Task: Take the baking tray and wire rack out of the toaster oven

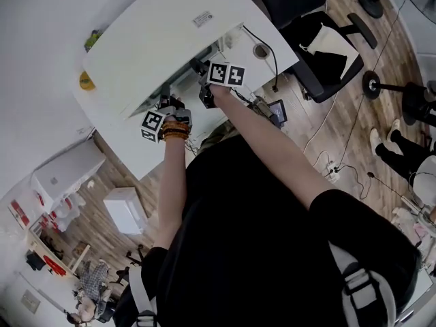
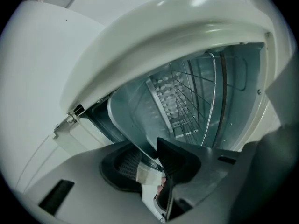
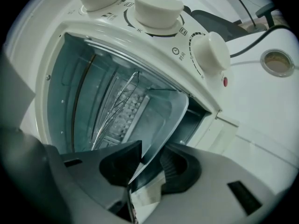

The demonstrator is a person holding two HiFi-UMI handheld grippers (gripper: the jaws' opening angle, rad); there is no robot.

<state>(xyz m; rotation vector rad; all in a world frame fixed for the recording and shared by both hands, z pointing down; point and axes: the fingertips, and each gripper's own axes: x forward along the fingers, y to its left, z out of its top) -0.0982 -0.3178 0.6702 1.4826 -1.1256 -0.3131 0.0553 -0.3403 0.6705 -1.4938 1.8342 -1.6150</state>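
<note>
We reach both arms forward; left gripper (image 2: pixel 154 161) and right gripper (image 3: pixel 144 166) tip slightly down, each pinching the near rim of the baking tray (image 3: pixel 164 110). It lies crosswise in the toaster oven (image 3: pixel 161 50) mouth, near the desk (image 1: pixel 126 145) edge.

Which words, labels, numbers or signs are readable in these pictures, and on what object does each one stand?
No text can be read for certain.
Printed marks around the knobs of the toaster oven: small symbols and characters, too blurred to read.
White sticker on the oven's top: too small to read.
Marker cubes: black-and-white squares, no words.
</note>
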